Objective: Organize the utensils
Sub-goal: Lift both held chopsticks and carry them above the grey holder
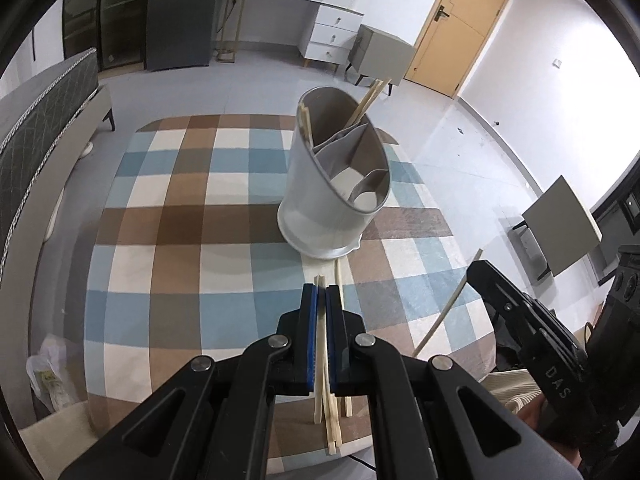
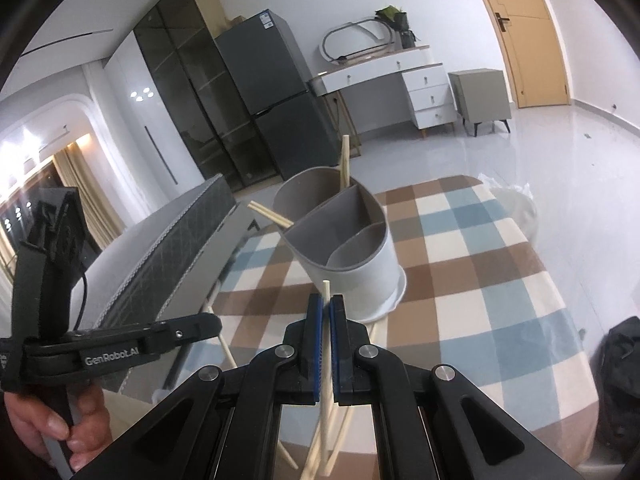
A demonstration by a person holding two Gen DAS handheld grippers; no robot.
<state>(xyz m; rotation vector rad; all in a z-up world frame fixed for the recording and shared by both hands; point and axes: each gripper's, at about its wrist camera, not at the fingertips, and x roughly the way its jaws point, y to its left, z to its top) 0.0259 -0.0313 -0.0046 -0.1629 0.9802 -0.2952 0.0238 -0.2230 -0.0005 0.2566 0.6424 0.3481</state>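
A white utensil holder (image 1: 324,204) with grey dividers stands on the checked tablecloth (image 1: 180,240); it also shows in the right wrist view (image 2: 352,264). Chopsticks (image 1: 366,104) lean inside its far compartment. My left gripper (image 1: 321,294) is shut on a wooden chopstick (image 1: 320,344) just in front of the holder, above several loose chopsticks (image 1: 334,424) on the cloth. My right gripper (image 2: 326,304) is shut on another chopstick (image 2: 327,344), held near the holder's near side. That gripper also shows in the left wrist view (image 1: 480,276), with its chopstick (image 1: 444,312).
A grey bed (image 1: 44,120) runs along the table's left. A fridge (image 2: 276,100), white dresser (image 2: 404,88), grey nightstand (image 2: 480,96) and wooden door (image 2: 528,32) stand behind. A small side table (image 1: 564,228) is at right. My left gripper's body (image 2: 112,344) is at lower left.
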